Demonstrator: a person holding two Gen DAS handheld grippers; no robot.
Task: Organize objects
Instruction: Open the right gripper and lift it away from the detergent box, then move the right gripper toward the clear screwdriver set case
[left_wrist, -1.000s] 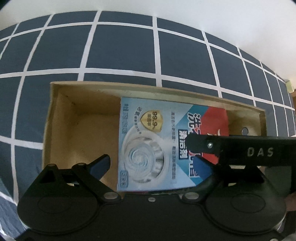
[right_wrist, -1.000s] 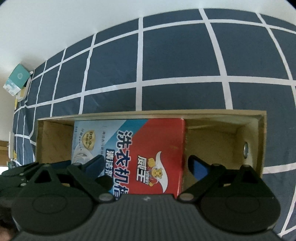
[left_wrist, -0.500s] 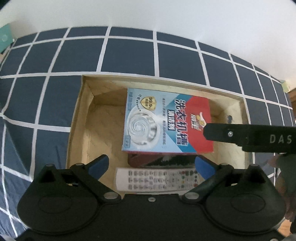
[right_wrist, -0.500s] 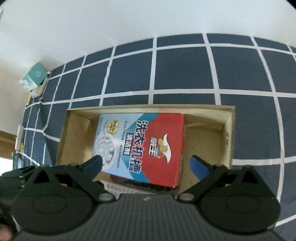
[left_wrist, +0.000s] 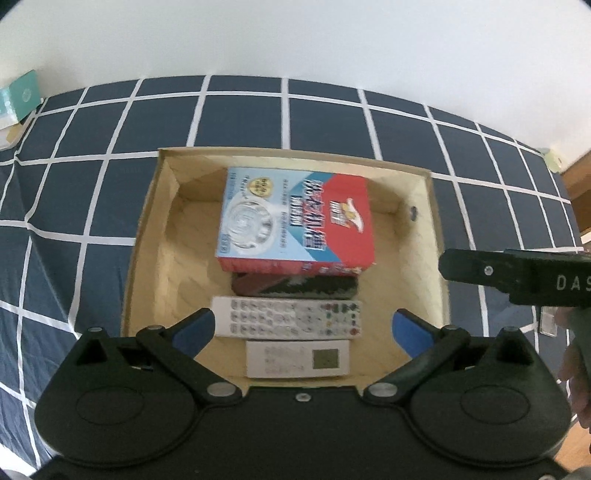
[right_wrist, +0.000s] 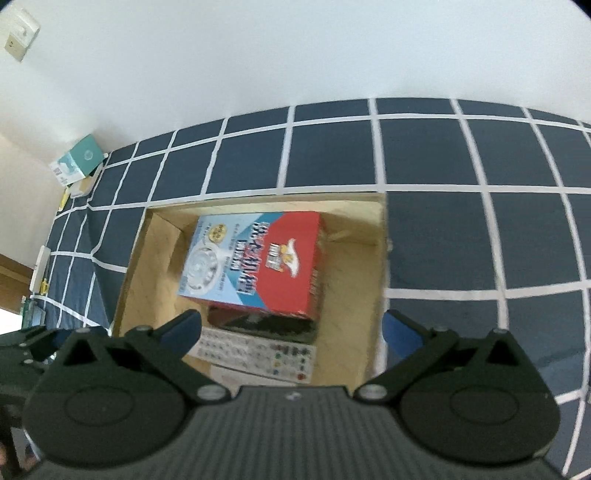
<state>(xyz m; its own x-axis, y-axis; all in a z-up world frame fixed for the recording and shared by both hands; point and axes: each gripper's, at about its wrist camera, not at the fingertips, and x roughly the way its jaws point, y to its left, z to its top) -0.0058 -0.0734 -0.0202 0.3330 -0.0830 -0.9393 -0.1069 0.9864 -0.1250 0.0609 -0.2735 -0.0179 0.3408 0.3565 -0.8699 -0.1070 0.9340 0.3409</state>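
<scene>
**Both grippers wide open above the packed tray**

Nearest the cameras, the left gripper (left_wrist: 302, 328) is still spreading its blue-tipped jaws, nothing pinched between them. The right gripper (right_wrist: 291, 328) has its jaws fully spread and empty too; its black body pokes into the left view from the right.

Below them sits the cardboard tray (left_wrist: 146, 236) on a navy checked sheet (left_wrist: 243, 118). At the tray's near end lies a white remote with a small screen (left_wrist: 297, 358), then a white remote full of buttons (left_wrist: 286, 317), then a dark red-and-black thing (left_wrist: 293, 286), too blurry to name. On top of it, toward the far end, lies the red-and-blue detergent box (left_wrist: 295, 218). Way off at the far left corner there's a teal box (right_wrist: 79, 158) by the wall.
</scene>
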